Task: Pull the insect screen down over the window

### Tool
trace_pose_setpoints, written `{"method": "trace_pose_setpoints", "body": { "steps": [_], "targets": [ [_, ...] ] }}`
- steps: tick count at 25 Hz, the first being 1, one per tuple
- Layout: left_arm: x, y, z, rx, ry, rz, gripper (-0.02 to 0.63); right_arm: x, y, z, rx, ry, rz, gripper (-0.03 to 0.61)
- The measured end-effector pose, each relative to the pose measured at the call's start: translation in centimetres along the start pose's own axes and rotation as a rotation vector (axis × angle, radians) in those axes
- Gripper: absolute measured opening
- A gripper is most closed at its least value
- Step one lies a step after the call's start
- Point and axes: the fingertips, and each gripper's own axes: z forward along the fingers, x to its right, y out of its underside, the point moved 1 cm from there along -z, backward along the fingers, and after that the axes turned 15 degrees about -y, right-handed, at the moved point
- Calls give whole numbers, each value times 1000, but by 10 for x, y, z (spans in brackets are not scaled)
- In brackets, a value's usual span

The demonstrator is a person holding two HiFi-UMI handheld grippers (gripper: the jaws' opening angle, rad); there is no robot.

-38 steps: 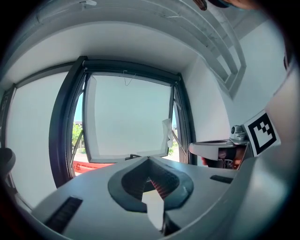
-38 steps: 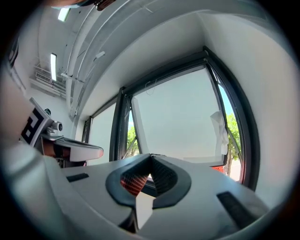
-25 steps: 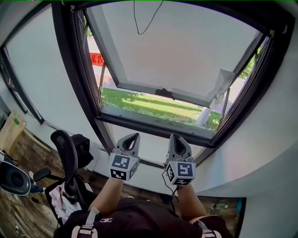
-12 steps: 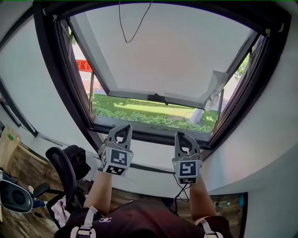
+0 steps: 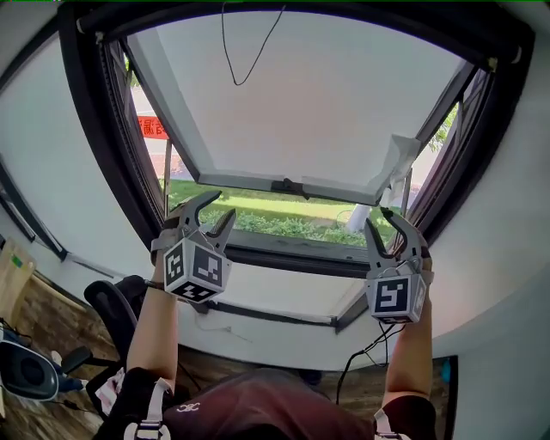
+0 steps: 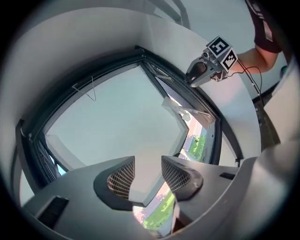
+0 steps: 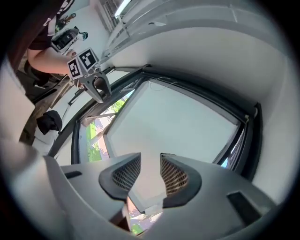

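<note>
A large dark-framed window [image 5: 110, 163] fills the wall ahead. Its pale-framed glass sash [image 5: 326, 103] is tilted outward, leaving a strip of sunlit green lawn [image 5: 284, 219] in view along the frame's bottom edge. The insect screen is not yet down over the opening: a dark bar [image 5: 430, 24] runs along the frame's top edge. A black office chair [image 5: 107, 301] stands below the window's lower left corner.

The left gripper [image 5: 222, 206] is raised near the frame's lower left corner, and the right gripper [image 5: 380, 216] near its lower right corner. Both point at the window. Each gripper's fingers have just been opening and now stand apart with nothing between them.

A small black handle [image 5: 288, 185] sits at the middle of the sash's bottom rail. A thin black cord loop [image 5: 236, 83] hangs from the top bar.
</note>
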Motion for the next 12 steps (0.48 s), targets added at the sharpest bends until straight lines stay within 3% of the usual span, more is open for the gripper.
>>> {"method": "trace_pose_setpoints", "body": {
  "steps": [4, 8, 12],
  "targets": [
    [-40, -18, 5, 23, 2, 16, 176, 29, -22, -11, -22, 56, -95, 133],
    [-87, -43, 13, 54, -71, 93, 176, 55, -38, -15, -86, 85, -183, 133],
    [-140, -70, 18, 80, -137, 167, 176, 89, -64, -23, -88, 137, -219, 147]
  ]
}}
